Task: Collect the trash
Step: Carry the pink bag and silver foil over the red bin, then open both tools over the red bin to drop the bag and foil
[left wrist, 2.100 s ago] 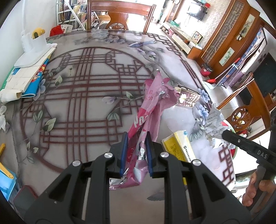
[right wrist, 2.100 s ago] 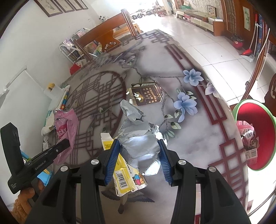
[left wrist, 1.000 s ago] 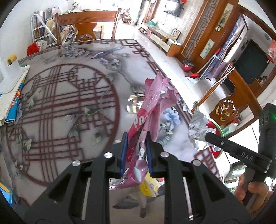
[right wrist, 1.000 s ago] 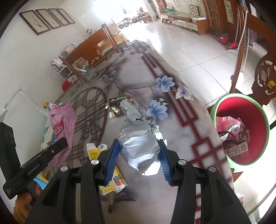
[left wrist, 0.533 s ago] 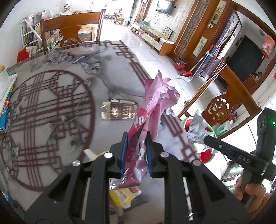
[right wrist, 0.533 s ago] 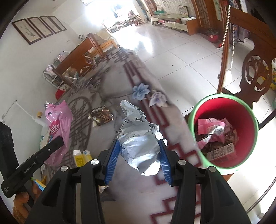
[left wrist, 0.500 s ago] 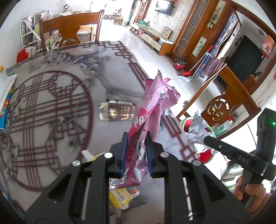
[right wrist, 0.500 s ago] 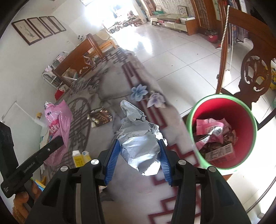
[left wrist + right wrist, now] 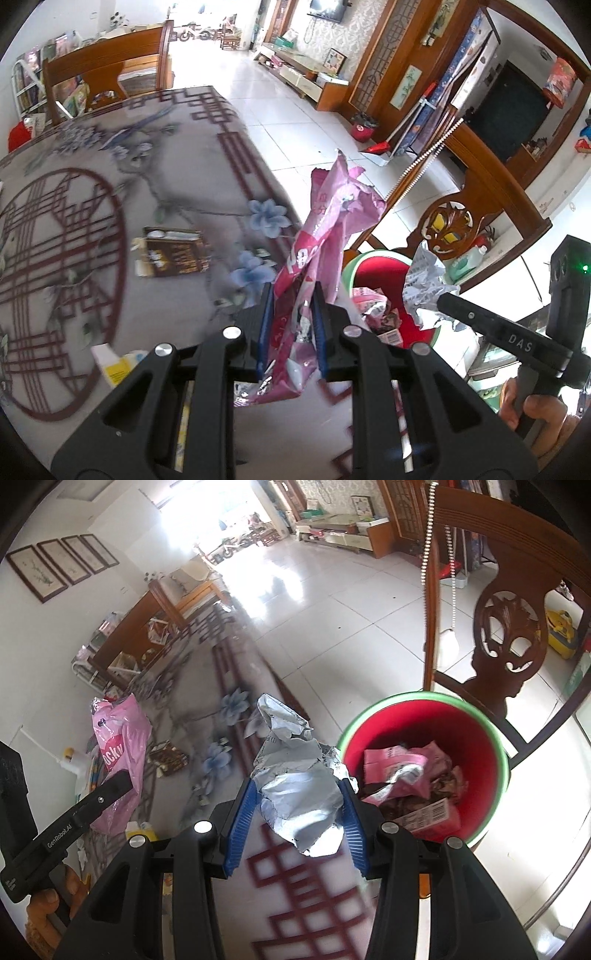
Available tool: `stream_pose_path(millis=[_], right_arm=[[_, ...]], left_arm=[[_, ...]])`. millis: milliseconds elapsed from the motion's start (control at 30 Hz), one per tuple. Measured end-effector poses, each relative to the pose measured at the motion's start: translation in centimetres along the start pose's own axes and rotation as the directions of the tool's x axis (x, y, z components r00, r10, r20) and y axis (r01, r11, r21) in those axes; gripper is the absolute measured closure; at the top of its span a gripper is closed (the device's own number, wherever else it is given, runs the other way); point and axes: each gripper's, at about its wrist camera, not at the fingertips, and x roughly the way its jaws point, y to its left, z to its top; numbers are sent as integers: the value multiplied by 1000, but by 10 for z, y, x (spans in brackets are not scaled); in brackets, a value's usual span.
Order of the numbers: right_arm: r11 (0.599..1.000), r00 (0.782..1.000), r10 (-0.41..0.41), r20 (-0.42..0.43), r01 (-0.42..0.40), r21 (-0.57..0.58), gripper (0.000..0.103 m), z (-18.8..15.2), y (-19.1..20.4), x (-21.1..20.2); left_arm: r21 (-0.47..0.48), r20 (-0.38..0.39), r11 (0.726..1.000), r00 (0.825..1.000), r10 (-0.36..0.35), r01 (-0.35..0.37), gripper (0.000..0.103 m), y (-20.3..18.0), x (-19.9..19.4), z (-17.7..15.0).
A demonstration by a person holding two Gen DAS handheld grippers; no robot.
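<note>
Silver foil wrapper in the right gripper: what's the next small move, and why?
Probably carry the right gripper a little further toward the red bin, then open. The silver foil wrapper is clamped but hangs over the table's edge, beside the rim rather than over the opening.

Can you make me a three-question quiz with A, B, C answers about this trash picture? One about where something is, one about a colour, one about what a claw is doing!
1. Where is the brown packet?
A. On the table
B. In the bin
C. On the chair

2. What colour is the bin inside?
A. Blue
B. Red
C. Yellow

3. What is the left claw doing?
A. Standing open, empty
B. Resting on the floor
C. Pinching a pink wrapper

Answers: 1 A, it lies flat on the patterned tabletop. 2 B, red wall under a green rim. 3 C, the pads squeeze the wrapper.
</note>
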Motion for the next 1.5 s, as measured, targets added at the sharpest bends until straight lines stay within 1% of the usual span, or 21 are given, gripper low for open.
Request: stream_pose_path(millis=[333, 500, 767, 933, 1100, 1300, 1333, 1400, 1467, 1500], right_arm=[[999, 1000, -17, 7, 16, 32, 58, 28, -53, -8], [999, 1000, -16, 11, 15, 46, 58, 39, -73, -11], [996, 1000, -15, 17, 14, 83, 58, 50, -107, -19], [993, 1000, -20, 18, 17, 118, 58, 52, -128, -26], [990, 1000, -21, 21, 18, 141, 58, 52, -140, -29], [990, 1000, -16, 17, 13, 140, 57, 53, -143, -29], [990, 1000, -15, 15, 13, 139, 57, 53, -143, -28], [990, 1000, -11, 10, 10, 137, 56, 53, -144, -28], [991, 1000, -8, 1, 8, 132, 55, 53, -144, -26], [991, 1000, -6, -2, 6, 131, 55, 53, -144, -26]], left_arm=[[14, -31, 1000, 999, -18, 18, 84, -44, 33, 14], [20, -65, 1000, 998, -19, 21, 84, -59, 49, 16], [69, -124, 997, 992, -36, 45, 84, -99, 79, 22], [108, -168, 991, 984, -55, 74, 84, -124, 97, 21], [137, -189, 986, 980, -64, 91, 84, -142, 107, 20], [138, -196, 986, 979, -61, 89, 84, -148, 110, 19], [136, -197, 987, 979, -61, 89, 83, -148, 110, 19], [132, -197, 987, 978, -60, 87, 76, -150, 111, 18], [127, -189, 989, 980, -55, 80, 59, -150, 110, 18], [124, -184, 989, 981, -58, 82, 56, -150, 110, 18]])
